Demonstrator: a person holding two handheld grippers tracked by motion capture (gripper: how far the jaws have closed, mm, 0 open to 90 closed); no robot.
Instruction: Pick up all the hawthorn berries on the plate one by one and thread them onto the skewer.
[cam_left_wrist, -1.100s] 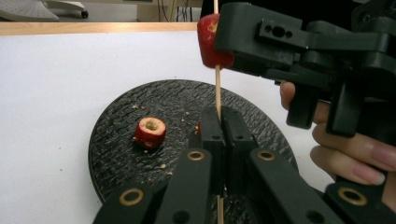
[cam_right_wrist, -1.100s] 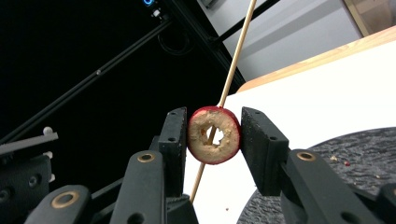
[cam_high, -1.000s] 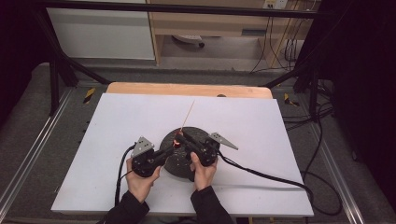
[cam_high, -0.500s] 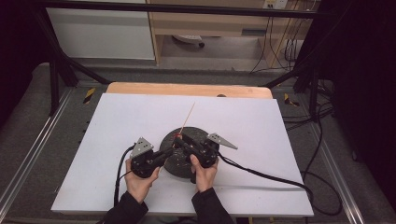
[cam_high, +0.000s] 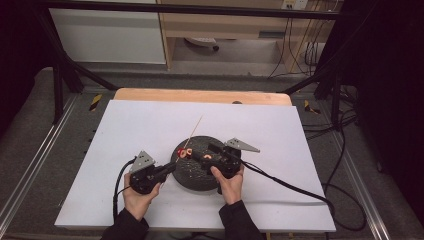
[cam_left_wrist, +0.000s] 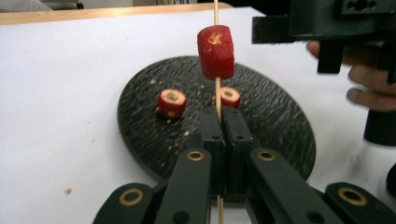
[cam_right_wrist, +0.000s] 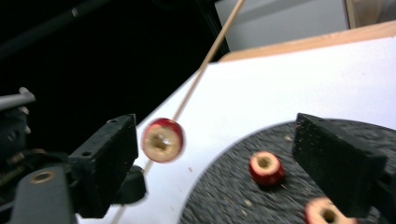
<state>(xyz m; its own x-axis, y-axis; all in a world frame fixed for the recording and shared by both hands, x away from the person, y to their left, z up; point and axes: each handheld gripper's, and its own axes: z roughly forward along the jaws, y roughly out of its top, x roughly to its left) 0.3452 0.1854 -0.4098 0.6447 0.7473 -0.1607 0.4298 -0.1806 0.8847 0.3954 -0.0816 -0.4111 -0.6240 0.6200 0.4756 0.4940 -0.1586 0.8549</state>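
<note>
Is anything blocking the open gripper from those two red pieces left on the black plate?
Nothing visible does. The two red pieces lie bare on the black plate, beyond the open right gripper.

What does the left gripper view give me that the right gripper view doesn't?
Left gripper view alone: the left gripper with its jaws shut on the wooden skewer, and nearly the whole round black plate.

Right gripper view alone: the right gripper with its jaws open, having just been opening, the threaded piece between them untouched, seen end-on with its cored centre.

Both: the skewer, the red fruit piece threaded on it, and two loose cored pieces on the plate.
</note>
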